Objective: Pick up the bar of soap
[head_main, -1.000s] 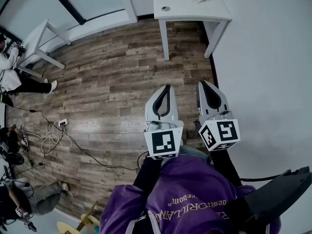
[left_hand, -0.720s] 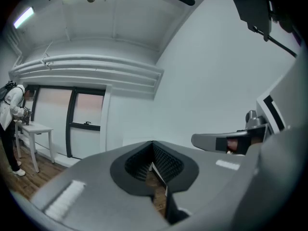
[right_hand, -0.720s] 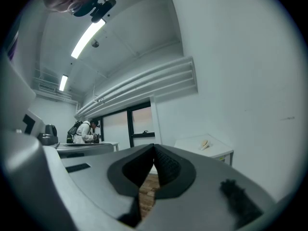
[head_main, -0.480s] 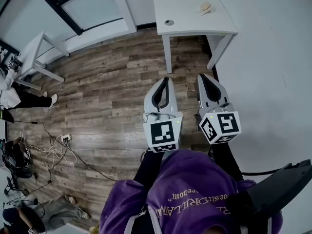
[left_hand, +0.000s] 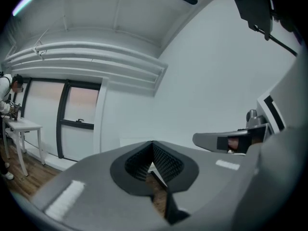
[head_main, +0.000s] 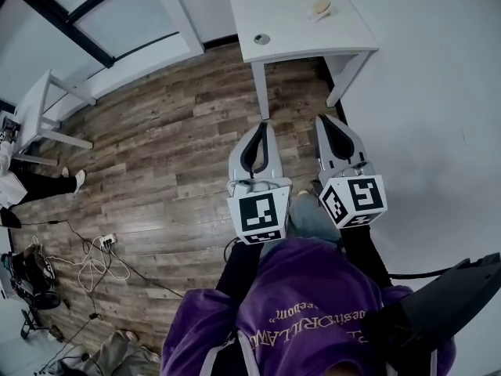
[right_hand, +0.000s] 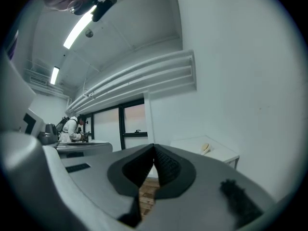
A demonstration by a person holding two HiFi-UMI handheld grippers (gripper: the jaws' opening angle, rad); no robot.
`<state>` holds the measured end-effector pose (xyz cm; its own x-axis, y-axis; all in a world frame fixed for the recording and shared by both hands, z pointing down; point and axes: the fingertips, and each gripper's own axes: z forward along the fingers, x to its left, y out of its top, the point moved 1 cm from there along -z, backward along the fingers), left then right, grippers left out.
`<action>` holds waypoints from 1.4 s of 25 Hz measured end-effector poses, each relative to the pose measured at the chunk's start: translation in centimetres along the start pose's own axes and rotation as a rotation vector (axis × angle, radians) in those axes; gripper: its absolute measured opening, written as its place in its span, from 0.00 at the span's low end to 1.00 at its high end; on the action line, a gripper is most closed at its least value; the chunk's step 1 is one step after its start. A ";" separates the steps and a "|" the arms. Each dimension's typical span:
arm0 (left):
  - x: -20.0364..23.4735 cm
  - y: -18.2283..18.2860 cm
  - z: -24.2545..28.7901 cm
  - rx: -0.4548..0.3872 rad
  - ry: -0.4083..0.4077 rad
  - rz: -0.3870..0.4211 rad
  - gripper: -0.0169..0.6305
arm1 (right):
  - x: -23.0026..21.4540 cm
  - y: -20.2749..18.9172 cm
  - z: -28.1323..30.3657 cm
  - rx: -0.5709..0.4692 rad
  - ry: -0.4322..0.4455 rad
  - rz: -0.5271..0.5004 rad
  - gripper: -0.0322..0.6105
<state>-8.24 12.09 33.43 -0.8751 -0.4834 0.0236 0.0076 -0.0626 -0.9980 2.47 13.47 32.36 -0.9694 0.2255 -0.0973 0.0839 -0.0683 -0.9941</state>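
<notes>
While the soap [head_main: 321,8] lies on the table [head_main: 297,31], the left gripper [head_main: 264,128] and right gripper [head_main: 326,121] hang well apart from it. Both are pressed together, empty.

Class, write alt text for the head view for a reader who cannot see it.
The left gripper and right gripper, both shut and empty, point toward a white table with a pale bar of soap on it, above a wooden floor.

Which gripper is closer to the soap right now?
Right. The right gripper points almost straight at the soap on the table; the left gripper sits further left. Both are short of the table.
</notes>
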 end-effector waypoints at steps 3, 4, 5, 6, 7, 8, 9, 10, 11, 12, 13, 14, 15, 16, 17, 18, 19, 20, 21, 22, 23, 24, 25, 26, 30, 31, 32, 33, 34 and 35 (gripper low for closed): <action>0.3 -0.7 1.7 0.009 -0.003 -0.008 0.04 | -1.0 -0.6 1.4 0.009 -0.004 0.002 0.06; 0.4 -0.8 2.3 0.010 -0.002 -0.008 0.04 | -1.3 -0.7 2.0 0.009 -0.003 0.004 0.06; 0.6 -0.8 3.0 0.011 0.001 -0.008 0.04 | -1.6 -0.7 2.7 0.008 0.000 0.006 0.06; 0.8 -0.8 3.8 0.011 0.006 -0.007 0.04 | -2.1 -0.6 3.6 0.008 0.004 0.007 0.06; 1.2 -0.8 4.8 0.010 0.014 -0.008 0.04 | -2.5 -0.6 4.6 0.009 0.009 0.008 0.06; 1.6 -0.6 5.8 0.011 0.023 -0.009 0.04 | -3.0 -0.4 5.8 0.010 0.015 0.008 0.06; 2.1 -0.5 7.0 0.011 0.030 -0.010 0.04 | -3.5 -0.2 6.9 0.010 0.021 0.007 0.06; 2.4 -0.3 8.1 0.010 0.036 -0.011 0.04 | -4.0 -0.1 8.1 0.010 0.025 0.006 0.06; 2.6 -0.3 9.3 0.009 0.040 -0.010 0.04 | -4.6 0.1 9.2 0.010 0.029 0.005 0.06; 2.8 -0.2 10.4 0.008 0.042 -0.007 0.04 | -5.3 0.1 10.2 0.009 0.032 0.004 0.06; 2.9 -0.3 11.7 0.007 0.044 -0.003 0.04 | -6.0 0.0 11.3 0.009 0.034 0.006 0.06; 3.0 -0.4 13.0 0.006 0.046 0.000 0.04 | -6.8 -0.1 12.5 0.008 0.037 0.011 0.06; 3.1 -0.4 14.4 0.006 0.048 0.003 0.04 | -7.7 -0.1 13.6 0.006 0.040 0.017 0.06; 3.3 -0.4 15.8 0.005 0.050 0.004 0.04 | -8.5 0.0 14.8 0.003 0.044 0.021 0.06; 3.4 -0.2 17.2 0.004 0.053 0.004 0.04 | -9.3 0.3 15.9 0.001 0.048 0.019 0.06; 3.5 0.0 18.6 0.002 0.058 0.003 0.04 | -10.2 0.6 17.1 0.001 0.052 0.015 0.06; 3.7 0.3 20.0 0.001 0.063 0.001 0.04 | -11.0 1.0 18.2 0.001 0.057 0.011 0.06; 3.8 0.6 21.4 -0.001 0.070 -0.002 0.04 | -11.9 1.3 19.3 0.003 0.063 0.008 0.06; 3.9 0.9 22.7 -0.002 0.076 -0.003 0.04 | -12.7 1.6 20.4 0.006 0.069 0.006 0.06; 3.9 1.2 24.0 -0.002 0.081 -0.004 0.04 | -13.5 1.9 21.4 0.008 0.075 0.006 0.06; 3.9 1.3 25.2 -0.001 0.086 -0.004 0.04 | -14.3 2.1 22.4 0.011 0.081 0.007 0.06; 4.0 1.4 26.4 0.002 0.092 -0.006 0.04 | -15.1 2.3 23.3 0.015 0.087 0.006 0.06; 4.0 1.6 27.5 0.006 0.098 -0.010 0.04 | -15.7 2.6 24.2 0.020 0.093 0.003 0.06; 4.2 1.7 28.4 0.011 0.104 -0.017 0.04 | -16.2 2.9 25.0 0.026 0.098 0.000 0.06; 4.7 1.8 31.3 0.035 0.113 -0.036 0.04 | -17.9 3.3 27.8 0.052 0.100 -0.003 0.06; 4.8 1.6 31.9 0.040 0.115 -0.041 0.04 | -18.3 3.2 28.4 0.059 0.100 -0.003 0.06; 5.0 1.4 32.6 0.045 0.118 -0.045 0.04 | -18.7 2.9 29.0 0.065 0.102 -0.004 0.06; 5.2 1.1 33.4 0.049 0.118 -0.048 0.04 | -19.1 2.7 29.7 0.070 0.102 -0.004 0.06; 5.4 0.9 34.3 0.054 0.116 -0.048 0.04 | -19.6 2.4 30.4 0.073 0.099 -0.002 0.06; 5.5 0.7 35.1 0.056 0.112 -0.046 0.04 | -20.2 2.2 31.1 0.075 0.095 0.000 0.06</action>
<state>3.92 -21.29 34.95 -0.9236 -0.3786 0.0596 -0.0095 -0.1329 -0.9911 15.03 -21.43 33.63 -0.9430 0.3160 -0.1046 0.0628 -0.1398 -0.9882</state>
